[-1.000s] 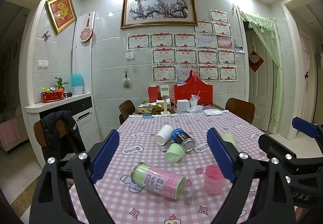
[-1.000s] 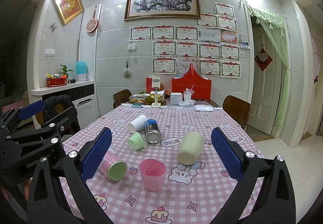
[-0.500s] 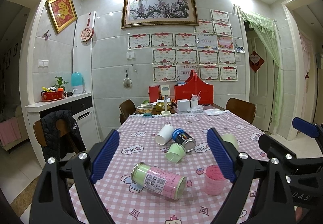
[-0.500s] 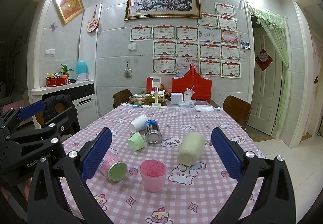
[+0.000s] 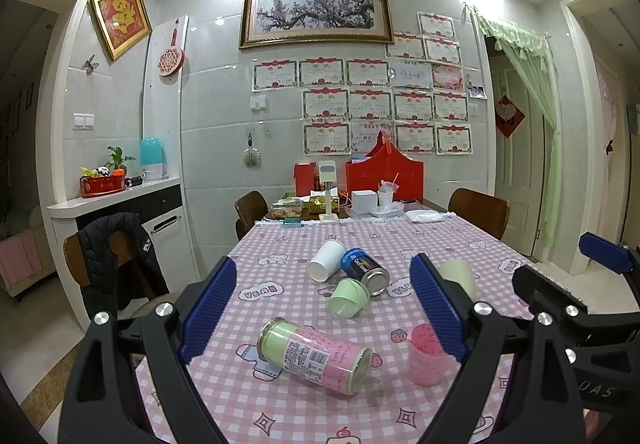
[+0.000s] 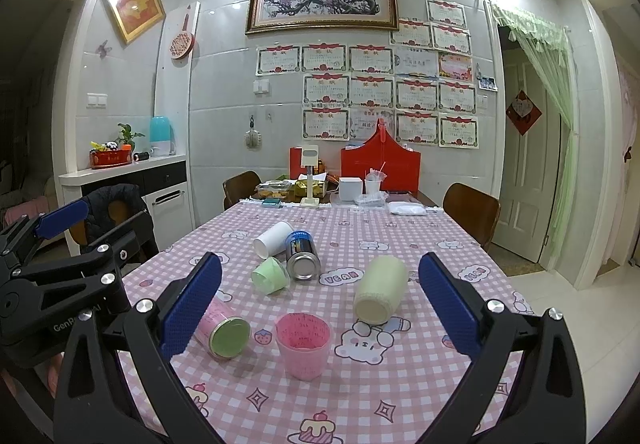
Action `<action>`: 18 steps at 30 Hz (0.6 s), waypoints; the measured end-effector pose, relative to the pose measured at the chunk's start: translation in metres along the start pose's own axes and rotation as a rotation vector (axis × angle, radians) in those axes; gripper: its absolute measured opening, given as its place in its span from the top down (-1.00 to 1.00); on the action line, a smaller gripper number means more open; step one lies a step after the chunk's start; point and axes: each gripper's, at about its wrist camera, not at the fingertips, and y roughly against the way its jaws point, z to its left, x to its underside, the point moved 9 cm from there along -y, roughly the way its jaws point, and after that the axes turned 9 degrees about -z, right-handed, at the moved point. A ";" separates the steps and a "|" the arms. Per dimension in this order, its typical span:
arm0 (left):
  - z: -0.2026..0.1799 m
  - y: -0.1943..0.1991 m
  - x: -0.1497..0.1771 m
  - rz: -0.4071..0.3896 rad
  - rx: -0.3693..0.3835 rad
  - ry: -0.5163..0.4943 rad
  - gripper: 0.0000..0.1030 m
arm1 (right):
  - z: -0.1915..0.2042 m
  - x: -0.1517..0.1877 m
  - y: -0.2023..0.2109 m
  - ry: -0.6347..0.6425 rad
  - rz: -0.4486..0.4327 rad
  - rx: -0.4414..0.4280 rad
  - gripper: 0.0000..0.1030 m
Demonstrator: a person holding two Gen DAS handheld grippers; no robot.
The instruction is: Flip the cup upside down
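Progress is judged nil: the translucent pink plastic cup (image 6: 304,348) is seen upright, mouth up, on the pink checked desk (image 6: 400,396). Right gripper (image 6: 320,304) and left gripper (image 5: 324,308) are held wide open, empty, short of it.

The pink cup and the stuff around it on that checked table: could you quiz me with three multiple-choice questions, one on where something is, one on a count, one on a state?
1. Where is the pink cup?
A. nearest, between the right gripper fingers
B. on a chair
C. at the far end

2. How many containers lie on their sides?
A. two
B. five
C. eight

3. How does the pink cup stand?
A. upside down
B. tipped over
C. upright, mouth up

Answers: 1 A, it sits centred ahead of the open right gripper. 2 B, white cup, can, green cup, cream cup, labelled jar. 3 C, its open rim faces up.
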 end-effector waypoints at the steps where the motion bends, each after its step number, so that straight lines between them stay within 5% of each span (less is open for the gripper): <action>1: -0.001 -0.002 0.001 0.003 0.000 -0.001 -0.69 | -0.001 0.000 -0.001 -0.001 0.002 0.001 -0.85; 18: -0.012 -0.043 0.018 0.060 0.009 -0.006 -0.70 | -0.013 0.013 -0.033 -0.025 0.039 0.009 -0.85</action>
